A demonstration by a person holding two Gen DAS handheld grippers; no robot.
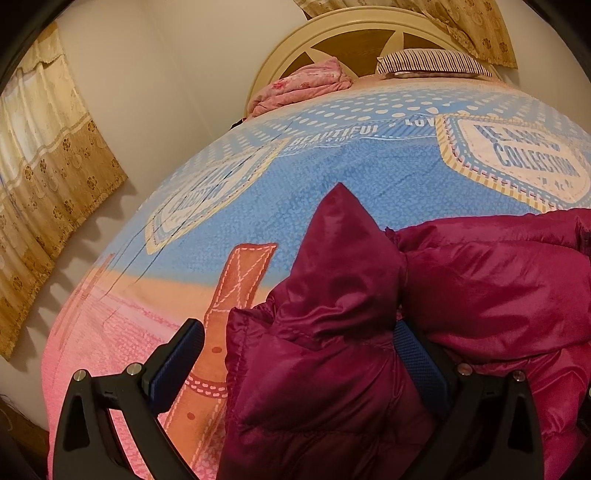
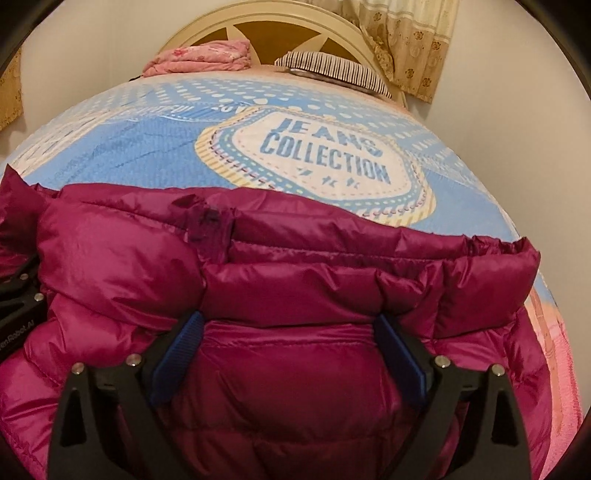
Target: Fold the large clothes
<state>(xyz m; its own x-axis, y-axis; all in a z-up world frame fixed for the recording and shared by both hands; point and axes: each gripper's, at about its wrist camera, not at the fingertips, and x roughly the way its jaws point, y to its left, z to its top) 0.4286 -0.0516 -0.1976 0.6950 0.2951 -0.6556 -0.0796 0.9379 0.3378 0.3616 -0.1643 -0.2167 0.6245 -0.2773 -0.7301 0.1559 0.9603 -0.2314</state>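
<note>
A shiny magenta puffer jacket [image 1: 480,295] lies bunched on the bed, filling the lower right of the left wrist view. My left gripper [image 1: 299,332] stands wide open; a raised fold of the jacket sits between its jaws against the right pad [image 1: 421,365], and the left pad [image 1: 177,365] is clear of it over the sheet. In the right wrist view the jacket [image 2: 295,258] spreads across the lower half, zipper at its top edge. My right gripper [image 2: 290,321] is open, jaws spread wide over a puffed panel.
The bed has a blue and pink printed sheet [image 1: 332,166] [image 2: 147,136]. A pink quilt [image 2: 199,57] and a striped pillow [image 2: 332,68] lie by the headboard [image 2: 258,18]. Curtains [image 1: 48,166] hang on the left wall. Part of the left gripper's body [image 2: 18,295] shows at the left edge.
</note>
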